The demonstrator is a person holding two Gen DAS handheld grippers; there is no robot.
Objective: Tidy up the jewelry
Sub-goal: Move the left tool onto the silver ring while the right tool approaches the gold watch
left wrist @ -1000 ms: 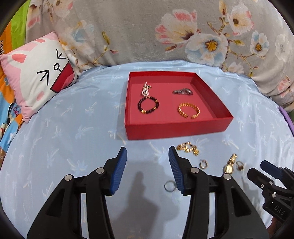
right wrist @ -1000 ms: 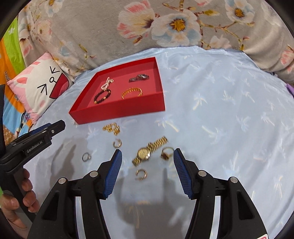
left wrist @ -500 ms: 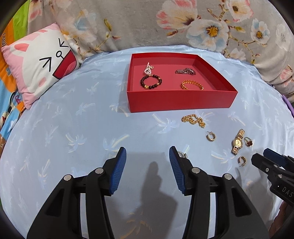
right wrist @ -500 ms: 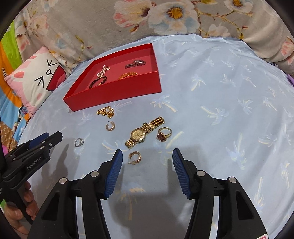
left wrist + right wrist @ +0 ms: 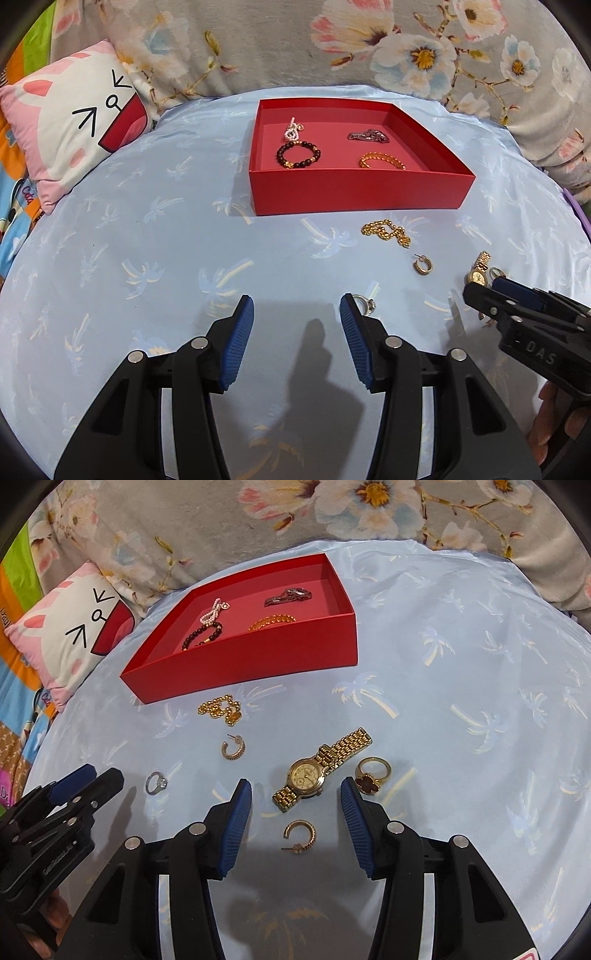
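The red tray (image 5: 258, 664) sits on a blue palm-print sheet (image 5: 461, 646), which looks like a bed cover, and serves as landmark. Inside it lie a dark bead bracelet (image 5: 298, 155), a pearl piece (image 5: 291, 129), a grey chain (image 5: 369, 136) and a gold bangle (image 5: 382, 161).

Six pieces lie loose on the sheet, all on the near side of the tray. Nearest its front wall is a gold bead chain (image 5: 221, 709), then a hoop earring (image 5: 232, 747). Further from the tray are a silver stone ring (image 5: 157, 782), a gold watch (image 5: 319, 771), a gold ring with a dark red clover face (image 5: 371, 775) and a second hoop earring (image 5: 301, 834).

The right hand-held gripper (image 5: 295, 801) is spread wide and empty, its blue pads flanking the near end of the watch. The left hand-held gripper (image 5: 297, 321) is likewise spread and holds nothing; the silver ring lies just at its right pad.

The watch probably handles as the heaviest piece: rigid case, limp link band, smooth metal that may slip. Pinching across the case or where the band meets it seems safest. The hoops and rings are light, hard and low-lying, so the pads must close nearly at sheet level, and the soft cloth may bunch.
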